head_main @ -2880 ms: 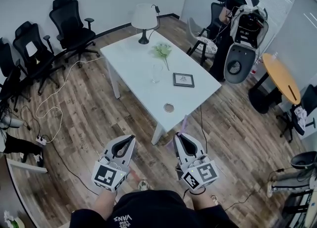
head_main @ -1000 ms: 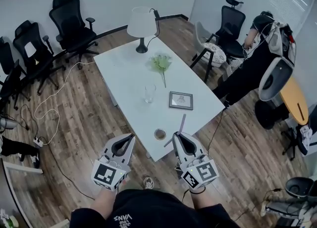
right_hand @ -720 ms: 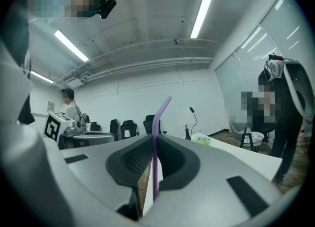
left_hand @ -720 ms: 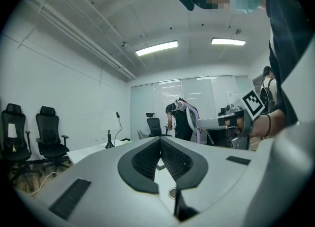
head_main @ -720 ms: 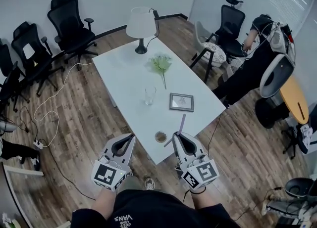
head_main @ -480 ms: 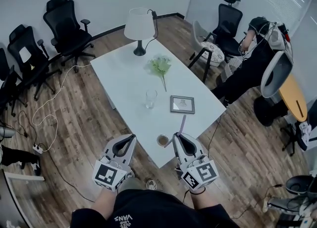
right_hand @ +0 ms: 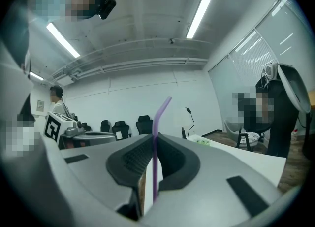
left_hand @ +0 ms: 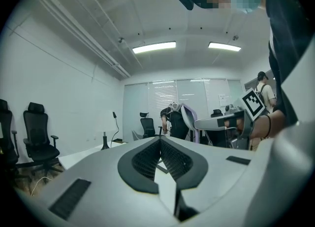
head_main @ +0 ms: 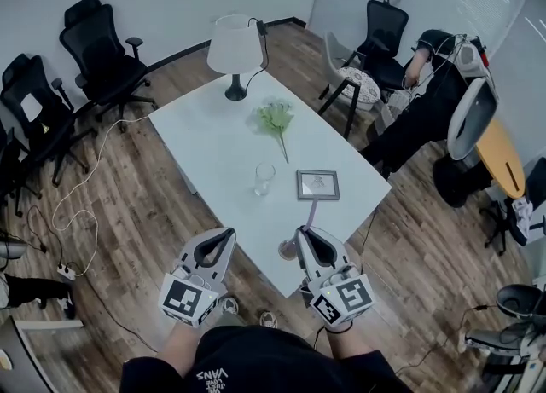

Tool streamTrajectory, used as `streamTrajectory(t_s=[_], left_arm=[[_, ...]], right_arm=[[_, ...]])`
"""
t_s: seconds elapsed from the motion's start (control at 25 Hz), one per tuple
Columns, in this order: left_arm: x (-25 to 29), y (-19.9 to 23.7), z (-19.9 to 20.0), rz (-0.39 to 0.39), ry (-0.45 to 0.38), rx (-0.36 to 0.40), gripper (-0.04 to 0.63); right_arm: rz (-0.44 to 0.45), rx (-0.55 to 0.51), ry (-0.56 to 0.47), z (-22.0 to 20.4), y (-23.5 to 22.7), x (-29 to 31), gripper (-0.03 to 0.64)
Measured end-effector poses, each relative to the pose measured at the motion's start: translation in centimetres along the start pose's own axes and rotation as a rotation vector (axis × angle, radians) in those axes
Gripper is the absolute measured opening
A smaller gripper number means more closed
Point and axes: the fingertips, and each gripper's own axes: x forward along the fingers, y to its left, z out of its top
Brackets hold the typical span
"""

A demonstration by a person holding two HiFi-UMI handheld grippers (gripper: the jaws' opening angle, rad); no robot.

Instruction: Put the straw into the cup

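We stand closer to the counter than a second ago, so the small brown cup now sits just beside our right tongs, which clench the purple straw upright; left tongs closed, empty; insertion looks near.

A smooth white table with a faint sheen stands on wood-plank floor. At centre frame the glass is clear, and the straw is translucent purple plastic. At the bottom, the left gripper and right gripper show matt grey plastic shells and black ribbed pads.
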Motion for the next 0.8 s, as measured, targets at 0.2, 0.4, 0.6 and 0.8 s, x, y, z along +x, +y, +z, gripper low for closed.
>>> streamTrajectory(t_s=[0.2, 0.4, 0.6, 0.8], left_arm=[[0.2, 1.3, 0.4, -0.025, -0.009, 0.004, 0.011], [-0.1, 2.4, 0.5, -0.052, -0.017, 0.007, 0.011], [-0.4, 4.0, 0.1, -0.077, -0.009, 0.013, 0.011], [-0.8, 5.0, -0.2, -0.112, -0.004, 0.019, 0.011]], right_arm=[[-0.019, -0.003, -0.008, 0.2, 0.6, 1.3, 0.037], [-0.038, -0.01, -0.02, 0.3, 1.4, 2.1, 0.037], [-0.067, -0.006, -0.028, 0.1, 2.3, 3.2, 0.037], [-0.098, 0.004, -0.036, -0.4, 3.1, 3.8, 0.037]])
